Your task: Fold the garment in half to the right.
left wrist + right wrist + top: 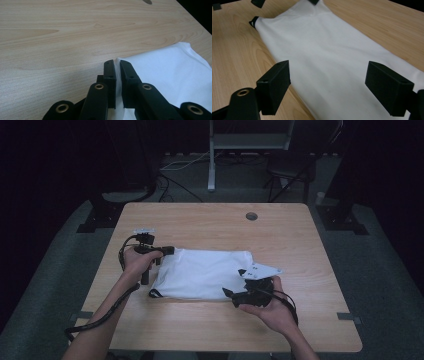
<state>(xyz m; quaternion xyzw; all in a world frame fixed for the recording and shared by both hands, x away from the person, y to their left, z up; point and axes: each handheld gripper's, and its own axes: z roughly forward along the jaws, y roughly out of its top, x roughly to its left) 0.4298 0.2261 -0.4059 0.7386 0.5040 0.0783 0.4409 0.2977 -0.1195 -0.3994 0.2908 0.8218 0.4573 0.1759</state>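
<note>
High view: folded white cloth garment (202, 273) lies mid-table on the light wooden tabletop (280, 235). My left gripper (167, 251) is at its left edge, my right gripper (231, 295) at its near right corner.

Left gripper view: jaws clenched on the cloth's edge (160, 72).

Right gripper view: jaws spread wide over the cloth (324, 57), gripping nothing.

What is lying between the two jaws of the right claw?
The white cloth lies on the table between the open jaws of the right claw, untouched by them, as the right gripper view shows.
</note>
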